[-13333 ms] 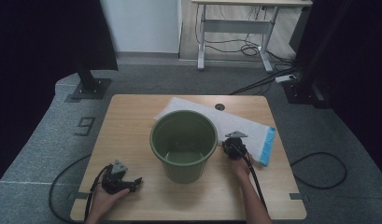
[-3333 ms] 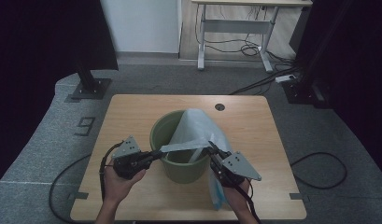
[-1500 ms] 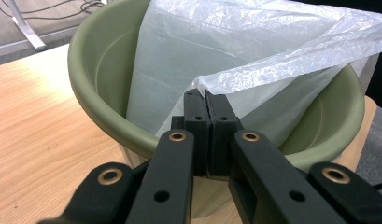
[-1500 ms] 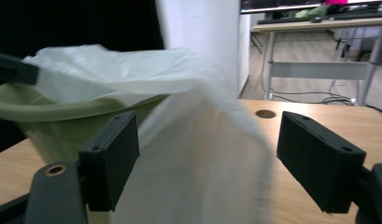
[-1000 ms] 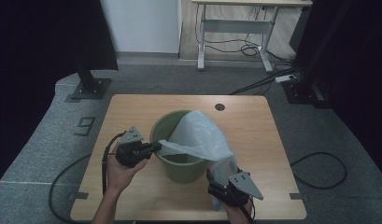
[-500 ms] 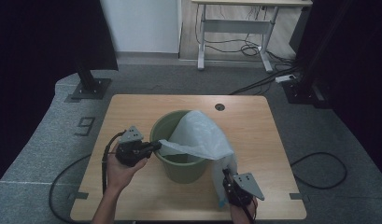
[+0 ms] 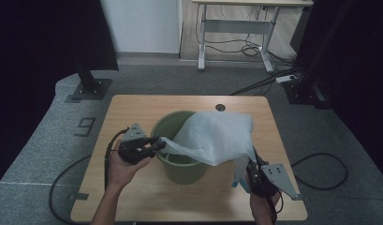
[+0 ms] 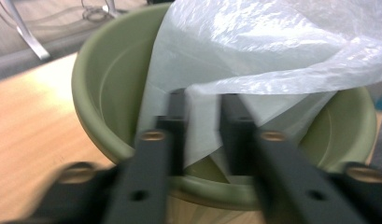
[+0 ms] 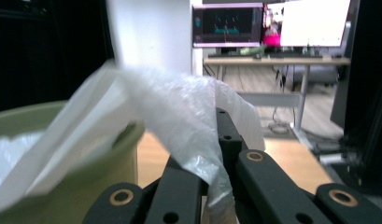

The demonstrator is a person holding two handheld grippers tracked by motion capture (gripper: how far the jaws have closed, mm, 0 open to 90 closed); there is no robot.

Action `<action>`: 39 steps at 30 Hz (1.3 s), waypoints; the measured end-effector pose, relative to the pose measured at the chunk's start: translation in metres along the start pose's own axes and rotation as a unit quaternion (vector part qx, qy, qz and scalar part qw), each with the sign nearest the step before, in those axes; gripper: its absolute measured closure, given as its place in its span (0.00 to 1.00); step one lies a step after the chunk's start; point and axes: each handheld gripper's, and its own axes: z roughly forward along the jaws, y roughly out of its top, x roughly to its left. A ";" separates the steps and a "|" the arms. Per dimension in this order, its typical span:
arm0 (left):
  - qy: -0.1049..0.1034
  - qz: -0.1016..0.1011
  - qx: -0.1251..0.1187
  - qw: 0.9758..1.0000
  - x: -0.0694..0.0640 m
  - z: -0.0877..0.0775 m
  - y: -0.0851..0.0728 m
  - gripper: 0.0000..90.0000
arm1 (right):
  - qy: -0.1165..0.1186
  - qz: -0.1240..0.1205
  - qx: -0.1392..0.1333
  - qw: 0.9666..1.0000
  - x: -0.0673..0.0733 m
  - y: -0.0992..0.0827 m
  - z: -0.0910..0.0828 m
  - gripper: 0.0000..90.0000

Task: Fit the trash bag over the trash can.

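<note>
Since a second ago: right claw (image 7: 245,165) lifted off the near right of the tabletop (image 7: 133,197), jaws just closed, now pinched together on the hanging corner of the bag (image 7: 217,138). Film between those jaws plain in the right gripper view (image 9: 212,182). Left claw (image 7: 157,143) kept in place at the left rim of the bin (image 7: 168,161), jaws just eased partly apart; a strip of bag between them in the left gripper view (image 8: 202,135), pads apparently no longer pressing on it.

Bag draped over the bin's right and far rim, one fold already down inside, the bulk bunched above the opening. Held at two opposite points probably to spread the mouth wide, so the film can be pulled over the rim as a liner. Right corner raised to take up slack; left side let go at the rim, likely for a fresh hold lower down. Bin upright at the middle of the tabletop, not yet lined all round.
</note>
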 end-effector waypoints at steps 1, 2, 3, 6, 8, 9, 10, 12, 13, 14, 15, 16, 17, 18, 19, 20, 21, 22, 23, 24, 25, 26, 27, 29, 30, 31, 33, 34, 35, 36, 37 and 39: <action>0.002 0.005 -0.006 1.000 -0.001 -0.003 0.000 0.59 | 0.004 -0.007 -0.004 1.000 -0.001 0.006 0.001 0.99; -0.004 0.006 -0.009 1.000 0.000 -0.008 0.000 0.53 | 0.006 -0.012 -0.007 1.000 -0.001 0.010 0.002 0.99; -0.007 0.005 -0.012 1.000 0.000 -0.011 0.000 0.46 | 0.007 -0.018 -0.014 1.000 -0.001 0.015 0.002 0.99; -0.023 0.004 -0.020 1.000 0.001 -0.024 -0.001 0.35 | 0.011 -0.023 -0.026 0.999 0.001 0.026 0.002 0.99; -0.033 0.003 -0.026 0.999 0.001 -0.031 0.000 0.32 | 0.011 -0.026 -0.029 0.999 0.003 0.029 0.004 0.99; -0.036 0.003 -0.028 0.999 0.000 -0.033 0.001 0.30 | 0.012 -0.027 -0.030 0.999 0.004 0.030 0.005 0.99; -0.038 0.003 -0.029 0.999 -0.001 -0.034 0.001 0.30 | 0.013 -0.028 -0.030 0.999 0.005 0.030 0.006 0.99; -0.044 0.011 -0.028 0.999 -0.005 -0.035 0.004 0.30 | 0.014 -0.031 -0.029 0.999 0.007 0.031 0.008 0.99; -0.045 0.018 -0.027 0.998 -0.008 -0.034 0.005 0.31 | 0.017 -0.033 -0.028 0.999 0.009 0.031 0.009 0.99; -0.044 0.030 -0.024 0.998 -0.013 -0.032 0.007 0.33 | 0.019 -0.033 -0.027 0.999 0.010 0.032 0.010 0.99; -0.043 0.038 -0.020 0.998 -0.015 -0.030 0.007 0.37 | 0.021 -0.035 -0.028 0.999 0.012 0.032 0.011 0.99; -0.045 0.048 -0.013 0.998 -0.018 -0.027 0.008 0.42 | 0.023 -0.034 -0.028 0.999 0.013 0.032 0.012 0.99; -0.047 0.056 -0.006 0.997 -0.020 -0.023 0.009 0.48 | 0.025 -0.035 -0.028 0.999 0.015 0.033 0.012 0.99; -0.045 0.063 0.002 0.997 -0.022 -0.020 0.009 0.51 | 0.026 -0.036 -0.029 0.999 0.015 0.033 0.012 0.99; -0.042 0.071 0.012 0.996 -0.023 -0.016 0.009 0.55 | 0.028 -0.035 -0.029 0.999 0.016 0.034 0.012 0.99; -0.043 0.076 0.020 0.996 -0.025 -0.012 0.009 0.57 | 0.030 -0.034 -0.031 0.999 0.015 0.035 0.011 0.99; -0.044 0.075 0.022 0.996 -0.025 -0.009 0.009 0.57 | 0.031 -0.030 -0.031 0.999 0.015 0.036 0.010 0.99; -0.044 0.076 0.023 0.996 -0.026 -0.008 0.009 0.57 | 0.032 -0.030 -0.032 0.999 0.014 0.037 0.009 0.99; -0.045 0.074 0.023 0.996 -0.026 -0.006 0.009 0.57 | 0.032 -0.029 -0.032 0.999 0.014 0.037 0.008 0.99; -0.044 0.071 0.021 0.996 -0.026 -0.005 0.009 0.57 | 0.032 -0.028 -0.034 0.999 0.014 0.038 0.008 0.99; -0.043 0.069 0.021 0.996 -0.026 -0.003 0.009 0.57 | 0.034 -0.028 -0.034 0.998 0.013 0.038 0.007 0.99; -0.041 0.066 0.022 0.997 -0.026 -0.001 0.010 0.59 | 0.036 -0.026 -0.035 0.998 0.014 0.039 0.006 0.99; -0.040 0.062 0.023 0.997 -0.026 0.000 0.011 0.60 | 0.038 -0.026 -0.036 0.998 0.014 0.039 0.005 0.99; -0.043 0.051 0.025 0.997 -0.025 0.005 0.013 0.63 | 0.044 -0.025 -0.038 0.998 0.017 0.039 0.004 0.99; -0.045 0.048 0.027 0.997 -0.025 0.007 0.014 0.63 | 0.047 -0.023 -0.039 0.998 0.018 0.040 0.003 0.99; -0.043 0.047 0.030 0.997 -0.024 0.009 0.015 0.63 | 0.050 -0.023 -0.041 0.998 0.020 0.041 0.002 0.99; -0.043 0.042 0.039 0.997 -0.023 0.015 0.017 0.62 | 0.056 -0.025 -0.044 0.997 0.023 0.042 0.000 0.99; -0.046 0.043 0.043 0.997 -0.022 0.018 0.017 0.62 | 0.061 -0.025 -0.046 0.997 0.025 0.043 -0.001 0.99; -0.046 0.042 0.044 0.997 -0.022 0.019 0.018 0.61 | 0.066 -0.029 -0.048 0.996 0.028 0.045 -0.002 0.99; -0.046 0.042 0.046 0.997 -0.022 0.020 0.017 0.61 | 0.068 -0.030 -0.050 0.996 0.029 0.045 -0.003 0.99; -0.047 0.040 0.045 0.997 -0.022 0.020 0.017 0.60 | 0.073 -0.032 -0.052 0.995 0.031 0.046 -0.004 0.99; -0.051 0.031 0.038 0.998 -0.021 0.017 0.017 0.59 | 0.081 -0.036 -0.052 0.995 0.035 0.047 -0.006 0.99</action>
